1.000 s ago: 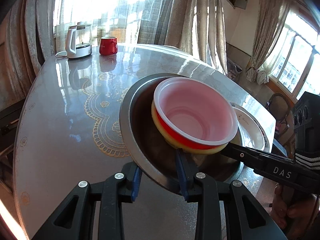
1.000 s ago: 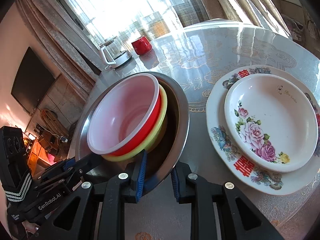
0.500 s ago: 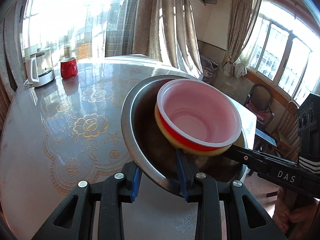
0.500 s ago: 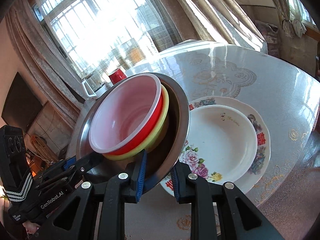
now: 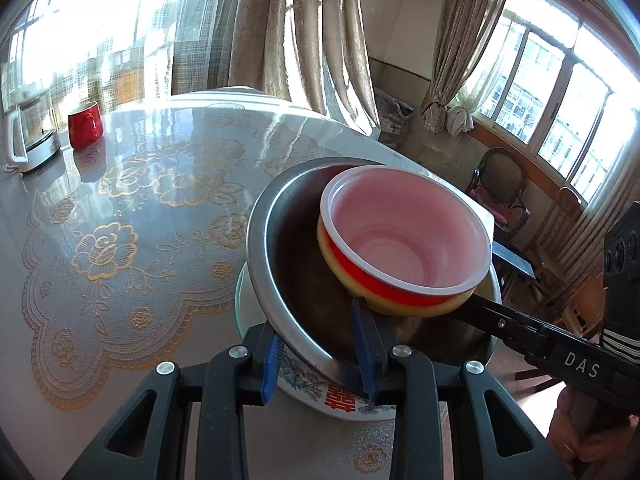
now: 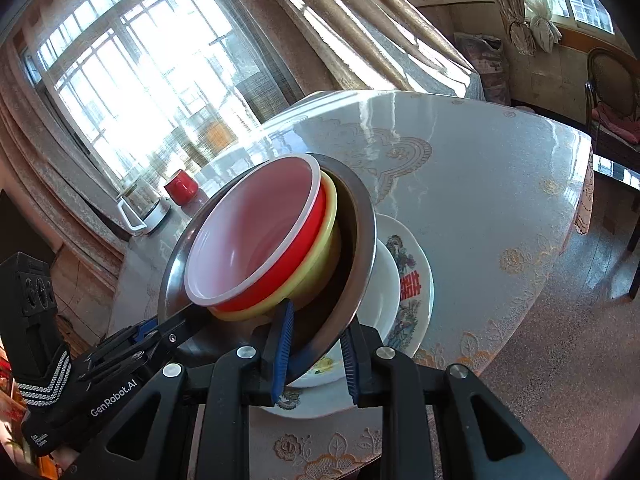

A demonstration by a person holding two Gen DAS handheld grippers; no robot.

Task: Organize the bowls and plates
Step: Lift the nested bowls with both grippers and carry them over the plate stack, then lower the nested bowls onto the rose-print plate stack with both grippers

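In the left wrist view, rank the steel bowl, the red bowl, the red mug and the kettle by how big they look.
1. steel bowl, the widest thing.
2. red bowl, nested inside it on a yellow one.
3 and 4. kettle and red mug: both far off and small. The kettle is cut by the frame edge, so I will not rank them.

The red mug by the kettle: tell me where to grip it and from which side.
Grip the red mug across its body, coming from the side away from the kettle. It stands upright; its handle faces the camera, and the kettle crowds its other flank.
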